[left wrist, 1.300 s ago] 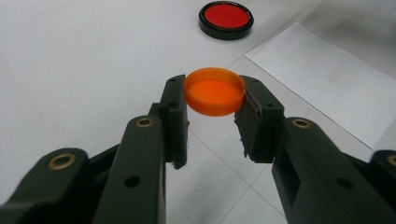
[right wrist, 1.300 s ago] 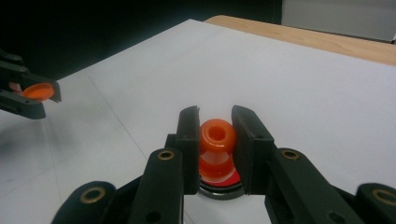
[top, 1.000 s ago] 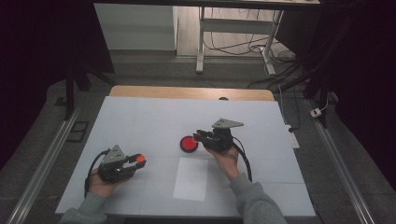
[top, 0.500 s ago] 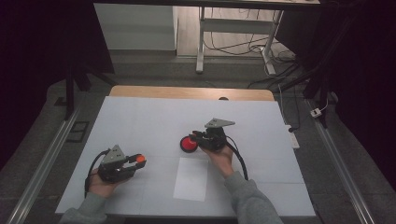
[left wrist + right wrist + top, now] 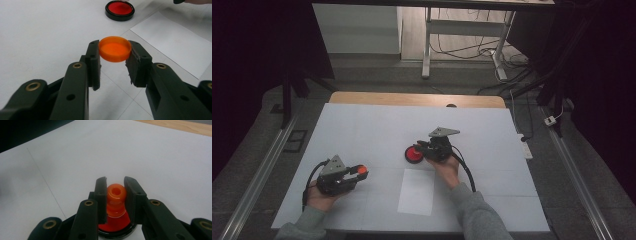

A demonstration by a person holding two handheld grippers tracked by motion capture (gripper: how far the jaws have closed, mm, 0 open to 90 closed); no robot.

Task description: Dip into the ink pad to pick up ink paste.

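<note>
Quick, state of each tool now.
Left tool: closed on the orange cap.
Right tool: closed on the orange stamp, over the red ink pad.

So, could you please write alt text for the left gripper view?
The left gripper holds a round orange cap between its black jaws, above a white table. Behind it lie a red ink pad in a black case and a white paper sheet.

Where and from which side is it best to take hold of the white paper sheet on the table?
The white paper sheet lies flat on the table, so nothing stands up to pinch. Probably best to take a free edge or corner on its near side, sliding one jaw of the tongs underneath.
</note>
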